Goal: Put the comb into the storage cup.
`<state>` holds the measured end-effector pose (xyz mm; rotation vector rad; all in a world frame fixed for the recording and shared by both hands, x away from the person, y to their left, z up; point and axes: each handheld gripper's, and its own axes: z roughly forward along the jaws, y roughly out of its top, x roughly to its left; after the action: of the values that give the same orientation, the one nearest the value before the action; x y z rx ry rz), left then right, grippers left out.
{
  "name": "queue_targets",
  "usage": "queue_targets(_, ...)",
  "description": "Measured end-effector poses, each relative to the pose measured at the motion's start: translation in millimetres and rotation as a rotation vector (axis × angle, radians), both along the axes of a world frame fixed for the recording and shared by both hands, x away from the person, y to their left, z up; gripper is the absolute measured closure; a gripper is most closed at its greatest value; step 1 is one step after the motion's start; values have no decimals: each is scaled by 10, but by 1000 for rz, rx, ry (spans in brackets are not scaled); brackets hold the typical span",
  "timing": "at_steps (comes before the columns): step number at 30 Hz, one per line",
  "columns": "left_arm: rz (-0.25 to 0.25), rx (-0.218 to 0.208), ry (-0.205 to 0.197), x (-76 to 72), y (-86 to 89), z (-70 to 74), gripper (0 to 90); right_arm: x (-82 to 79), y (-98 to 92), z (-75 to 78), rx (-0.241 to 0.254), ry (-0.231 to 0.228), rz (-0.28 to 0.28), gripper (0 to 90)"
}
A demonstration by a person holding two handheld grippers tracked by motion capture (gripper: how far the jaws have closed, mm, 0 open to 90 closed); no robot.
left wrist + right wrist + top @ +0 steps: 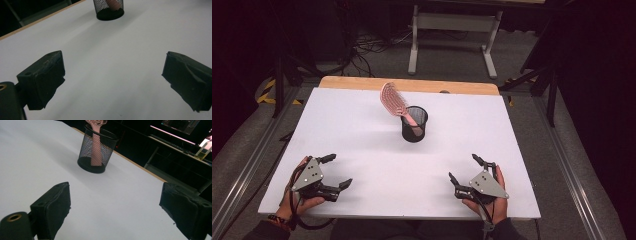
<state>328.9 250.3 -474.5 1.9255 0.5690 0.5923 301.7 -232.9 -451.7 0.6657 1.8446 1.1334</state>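
Note:
A black mesh cup stands upright near the middle of the white table. A pink hairbrush sits handle-down in it, its head leaning left over the rim. My left gripper rests at the near left of the table, open and empty. At the near right my right gripper is open and empty too. The left gripper view has the cup far ahead between wide jaws. In the right gripper view the cup with the brush handle stands ahead, left of centre.
A wooden edge runs along the table's far side. Beyond it stand a white frame's legs and cables on the floor. Metal rails flank the table. Dark shelving lies past the table's edge in the right gripper view.

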Motion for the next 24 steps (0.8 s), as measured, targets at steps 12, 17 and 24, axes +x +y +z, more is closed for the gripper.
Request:
queue_targets(12,-12,-14,5,4,16,9,56,-18,23,7,0,-10,3,109)
queue_targets(17,-22,-9,3,5,-6,5,56,-13,40,4,-6,-9,1,109)
queue_targets(24,-25,-5,9,15,-29,-4,57,-6,24,-5,-3,-2,-1,109)
